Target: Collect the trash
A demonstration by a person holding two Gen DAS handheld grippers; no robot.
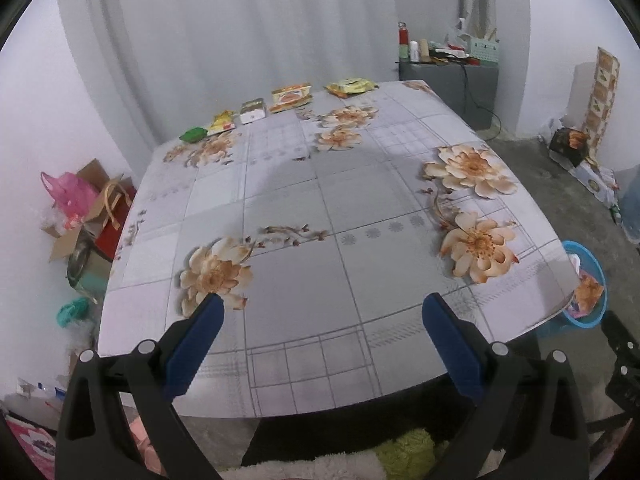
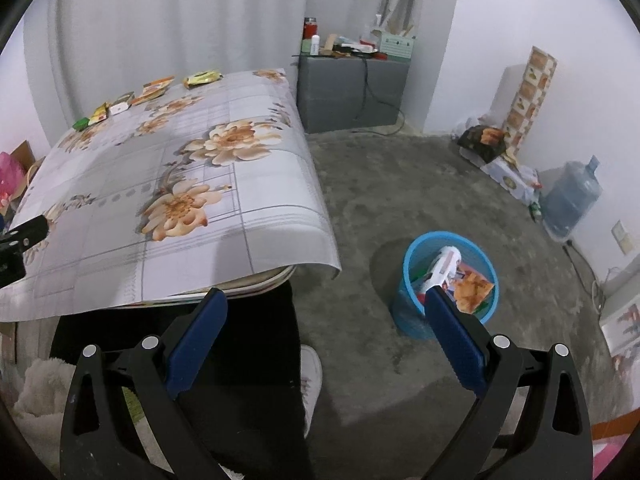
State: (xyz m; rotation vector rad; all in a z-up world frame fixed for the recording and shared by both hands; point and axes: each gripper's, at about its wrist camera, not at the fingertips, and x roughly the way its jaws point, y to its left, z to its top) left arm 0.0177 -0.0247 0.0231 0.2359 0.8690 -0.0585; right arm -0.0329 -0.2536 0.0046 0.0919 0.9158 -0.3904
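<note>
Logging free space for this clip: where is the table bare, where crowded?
Bare: the floral tablecloth from the near edge to the far row. Crowded: the far edge, green packet through yellow crumpled wrapper.

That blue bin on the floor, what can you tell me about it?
The blue bin is a small round basket with a smooth bright rim and what looks like a ribbed or meshed plastic wall. It stands upright on the grey floor, off the near right corner of the flowered table, touching neither the table nor a gripper. It already holds trash: a white wrapper sticking up, an orange packet leaning at the rim, and other coloured scraps beneath, too jumbled to identify.
</note>
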